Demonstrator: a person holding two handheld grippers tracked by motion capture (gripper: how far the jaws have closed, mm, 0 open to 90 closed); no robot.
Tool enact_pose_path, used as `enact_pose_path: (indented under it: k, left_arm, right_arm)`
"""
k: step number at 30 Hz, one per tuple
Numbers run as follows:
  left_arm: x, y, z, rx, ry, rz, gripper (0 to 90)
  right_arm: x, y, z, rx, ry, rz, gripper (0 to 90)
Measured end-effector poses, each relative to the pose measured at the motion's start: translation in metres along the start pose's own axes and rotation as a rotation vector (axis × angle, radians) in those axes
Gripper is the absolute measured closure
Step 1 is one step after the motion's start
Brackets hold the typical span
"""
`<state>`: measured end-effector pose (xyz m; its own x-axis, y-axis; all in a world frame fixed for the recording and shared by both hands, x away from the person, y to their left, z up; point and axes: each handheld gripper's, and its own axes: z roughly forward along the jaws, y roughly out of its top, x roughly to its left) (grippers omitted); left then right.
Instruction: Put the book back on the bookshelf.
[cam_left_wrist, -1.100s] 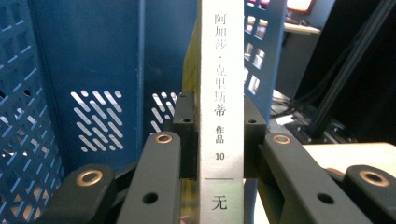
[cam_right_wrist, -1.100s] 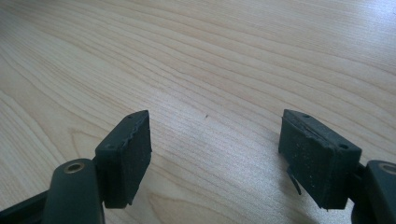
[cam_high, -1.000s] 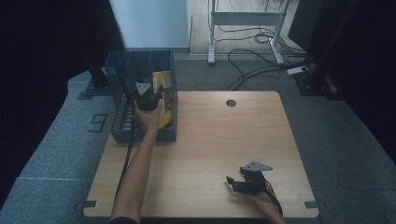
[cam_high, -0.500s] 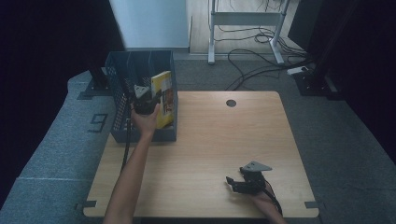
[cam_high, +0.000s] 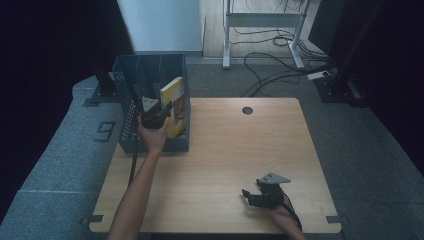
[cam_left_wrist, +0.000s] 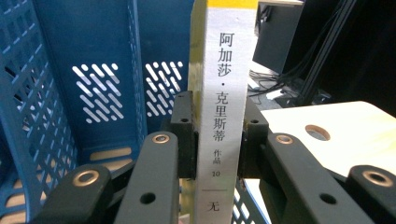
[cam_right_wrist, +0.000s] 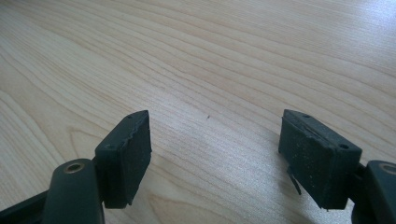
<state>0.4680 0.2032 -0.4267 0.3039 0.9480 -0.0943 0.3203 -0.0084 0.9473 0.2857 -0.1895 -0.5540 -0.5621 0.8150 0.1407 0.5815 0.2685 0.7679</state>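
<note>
From the high view, the left gripper (cam_high: 162, 114) is holding a yellow book (cam_high: 175, 106) upright over the blue slotted file rack (cam_high: 131, 82) at the wooden table's (cam_high: 225, 150) left edge. The left gripper view is showing both jaws clamping the book's white spine (cam_left_wrist: 224, 112). In the right gripper view, the right gripper (cam_right_wrist: 215, 154) is resting released, jaws wide apart above bare wood.

The left arm is stretched forward, its claw (cam_high: 159, 116) clamped with jaws nearly together. The right claw (cam_high: 260, 197) is held low near the body, jaws spread wide.
</note>
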Motion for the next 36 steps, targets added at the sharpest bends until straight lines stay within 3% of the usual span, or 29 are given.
enact_pose_path:
  k: [6, 23, 30, 36]
  left_arm:
    - [-0.004, -0.007, -0.01, 0.008, 0.016, 0.021, 73.1]
    - [-0.006, -0.028, -0.031, 0.012, 0.004, 0.006, 71.3]
    - [-0.01, -0.027, -0.032, -0.009, 0.001, 0.011, 66.6]
    - [-0.011, -0.017, -0.025, 0.002, 0.0, 0.009, 62.3]
  right_arm:
    - [0.0, 0.001, 0.001, 0.002, 0.0, -0.004, 24.8]
    - [0.001, 0.001, 0.001, 0.006, -0.004, -0.015, 24.7]
    - [0.002, 0.001, 0.001, 0.006, -0.006, -0.018, 24.6]
    - [0.001, 0.001, 0.001, 0.006, -0.003, -0.015, 24.7]
